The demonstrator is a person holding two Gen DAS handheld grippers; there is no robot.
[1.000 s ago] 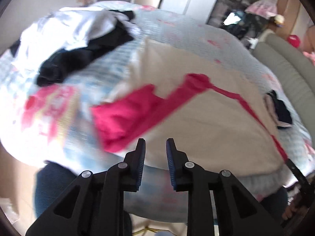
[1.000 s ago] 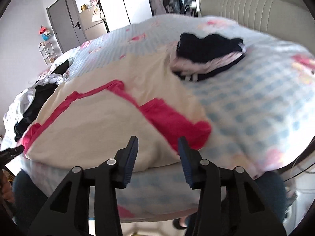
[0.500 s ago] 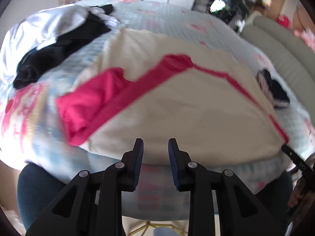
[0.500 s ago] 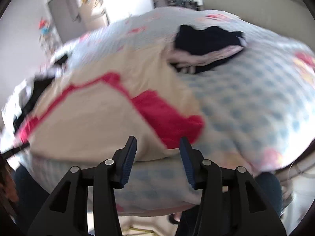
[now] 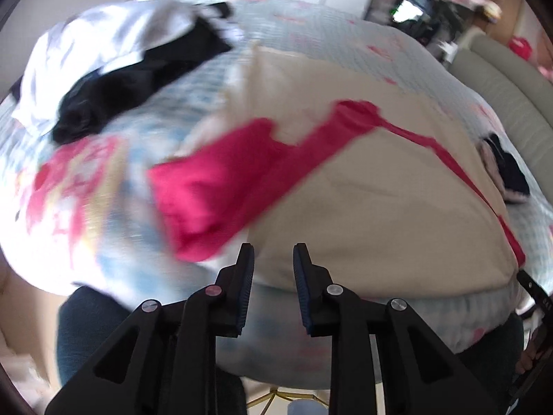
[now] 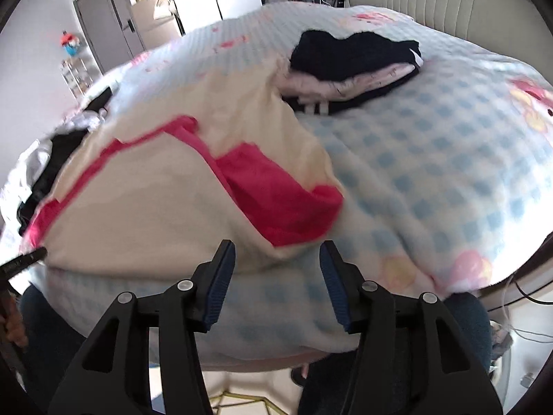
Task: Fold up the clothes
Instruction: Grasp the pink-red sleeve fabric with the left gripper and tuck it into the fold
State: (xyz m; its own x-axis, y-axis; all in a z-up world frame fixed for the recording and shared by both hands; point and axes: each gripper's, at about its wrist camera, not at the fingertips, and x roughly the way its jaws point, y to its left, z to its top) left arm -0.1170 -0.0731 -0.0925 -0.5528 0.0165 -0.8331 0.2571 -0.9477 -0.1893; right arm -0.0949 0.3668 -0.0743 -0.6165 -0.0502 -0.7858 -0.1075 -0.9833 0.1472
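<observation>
**Cream shirt spread on the bed, both grippers empty above its near hem**

Black, blue-padded jaws are seen nearest in each view. The left gripper [image 5: 273, 259] is held over the near edge of the shirt [image 5: 380, 214], its jaws set a narrow gap apart and closing, with nothing between them; the pads are clear of the cloth. The right gripper [image 6: 278, 256] is held over the opposite near corner of the shirt [image 6: 155, 214], its jaws set wider and opening, likewise with nothing gripped.

Under both grippers the blue-checked blanket [image 6: 432, 180] is draped over the bed edge, and dark trouser legs are glimpsed below it. The shirt is laid flat across the blanket, cream in the body, with pink sleeves: one sleeve [image 5: 214, 200] lies at the left in the left view, the other sleeve [image 6: 287, 200] at the right in the right view. A pink neckline [image 5: 359, 114] is seen farther up.

Beyond the shirt, a folded pile [image 6: 352, 62] of dark and pale clothes is placed just beside its far right edge, and a loose heap [image 5: 131, 69] of white and black clothes lies well apart at the far left. A beige headboard [image 6: 449, 0] is seen behind.
</observation>
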